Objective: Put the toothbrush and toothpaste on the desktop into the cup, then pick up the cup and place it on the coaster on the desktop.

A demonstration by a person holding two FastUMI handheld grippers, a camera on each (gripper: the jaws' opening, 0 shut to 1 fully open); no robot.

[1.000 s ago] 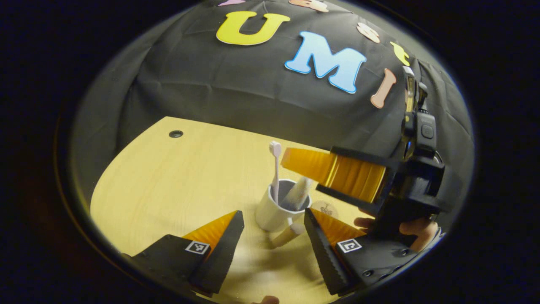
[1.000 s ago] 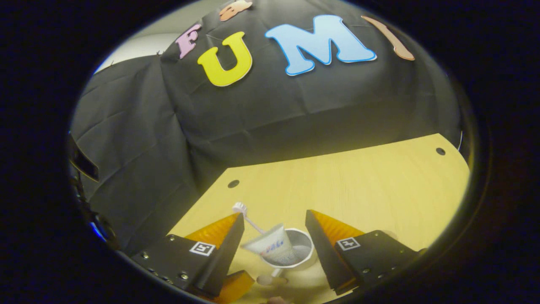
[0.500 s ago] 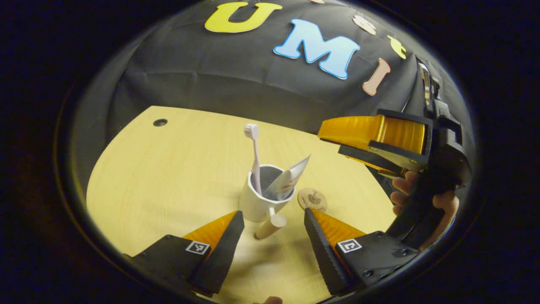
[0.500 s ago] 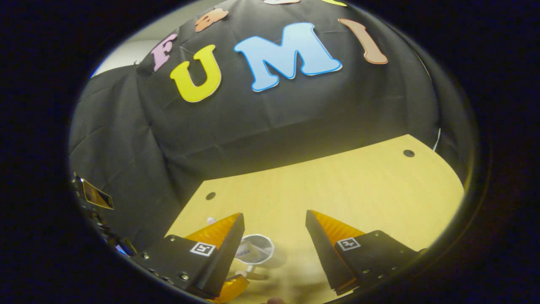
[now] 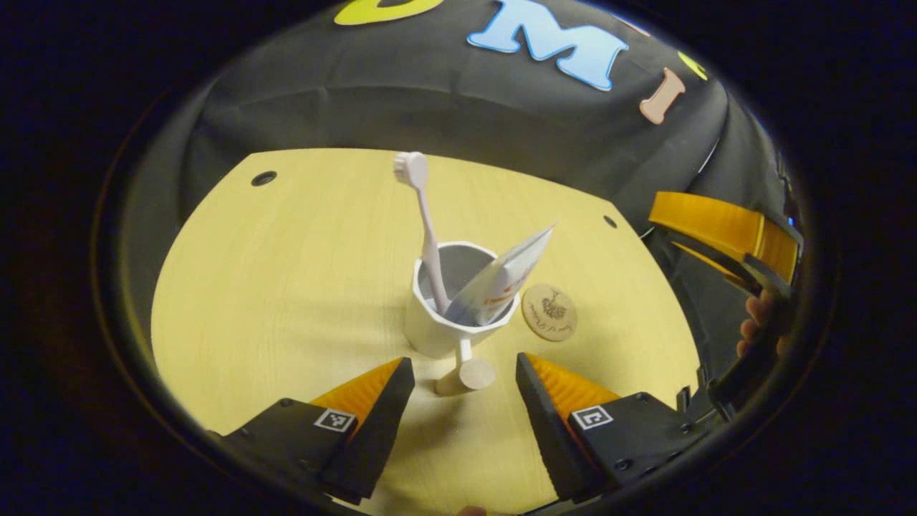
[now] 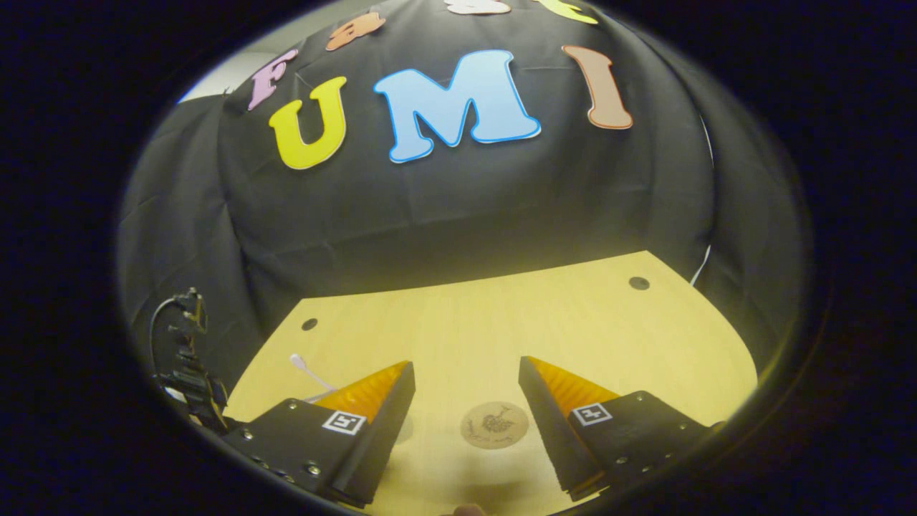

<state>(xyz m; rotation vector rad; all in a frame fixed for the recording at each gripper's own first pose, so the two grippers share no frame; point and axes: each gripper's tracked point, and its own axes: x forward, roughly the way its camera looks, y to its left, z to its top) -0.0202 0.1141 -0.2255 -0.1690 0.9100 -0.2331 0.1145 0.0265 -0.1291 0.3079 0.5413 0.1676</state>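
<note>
White faceted ceramic cup (image 5: 450, 315) is standing on the pale wooden worktop (image 5: 286, 287), just ahead of the left tongs (image 5: 464, 390) and between the lines of their fingers. Pale pink toothbrush (image 5: 423, 222) is leaning upright inside it, head up; white toothpaste tube with orange print (image 5: 501, 276) is slanting out toward the right. Cup's round wooden handle knob (image 5: 469, 373) is pointing at the left tongs, which are gaping wide and gripping nothing. Round wooden coaster with a dark drawing (image 5: 549, 311) is lying flat just right of the cup, apart from it. Right tongs (image 6: 466, 398) are spread wide and empty too, hovering with the coaster (image 6: 494, 424) between their fingers; toothbrush head (image 6: 297, 360) is peeking out at their left. Right tongs (image 5: 723, 236) are also appearing far right in the left gripper view, with a person's hand (image 5: 759, 326) on them.
</note>
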